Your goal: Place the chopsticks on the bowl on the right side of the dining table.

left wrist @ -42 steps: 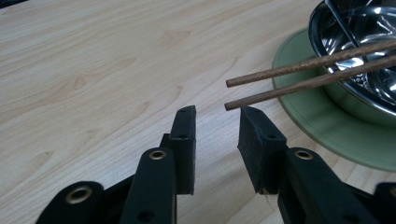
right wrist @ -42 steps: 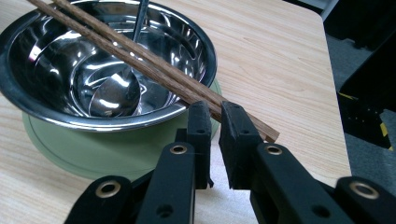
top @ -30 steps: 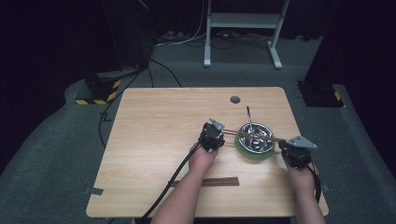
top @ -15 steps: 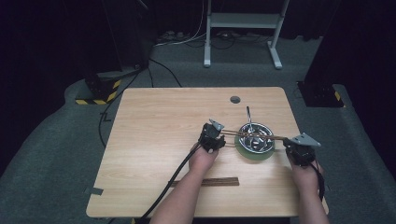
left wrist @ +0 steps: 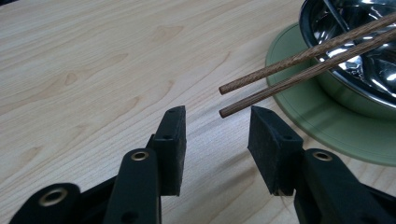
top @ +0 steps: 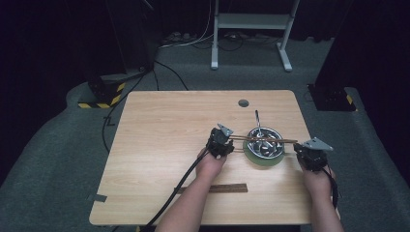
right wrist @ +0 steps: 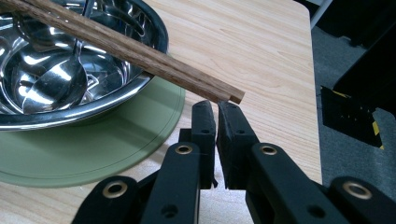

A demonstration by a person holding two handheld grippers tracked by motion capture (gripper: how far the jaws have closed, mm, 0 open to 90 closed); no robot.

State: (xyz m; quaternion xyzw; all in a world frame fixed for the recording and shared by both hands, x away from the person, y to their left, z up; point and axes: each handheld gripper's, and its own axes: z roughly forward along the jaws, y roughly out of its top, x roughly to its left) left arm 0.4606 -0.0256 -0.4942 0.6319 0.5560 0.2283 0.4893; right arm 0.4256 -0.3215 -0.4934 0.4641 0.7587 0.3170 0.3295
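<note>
Surface [top: 164,145]: pale wood, the largest item we list; it carries everything below.

Mat [top: 251,157]: green, round, lying flat near the right edge, we judge to steady the bowl.

Bowl [top: 265,142]: polished steel, seated on the mat. A spoon [top: 257,121] rests inside, handle leaning over the far rim.

Chopsticks [top: 263,139]: a wooden pair laid side by side across the bowl's rim, ends overhanging left and right. We judge this a resting place that keeps both ends off the surface and within reach of either gripper.

Wooden strip [top: 227,188]: dark, flat, lying near the front edge, well apart from the bowl.

Left gripper [left wrist: 217,128]: jaws partly open, having just been closing a little; the chopsticks' left ends sit just ahead of the gap, untouched. Nothing is held.

Right gripper [right wrist: 216,112]: jaws closed together and empty, tips just below the chopsticks' right ends; whether they touch we cannot tell.
</note>
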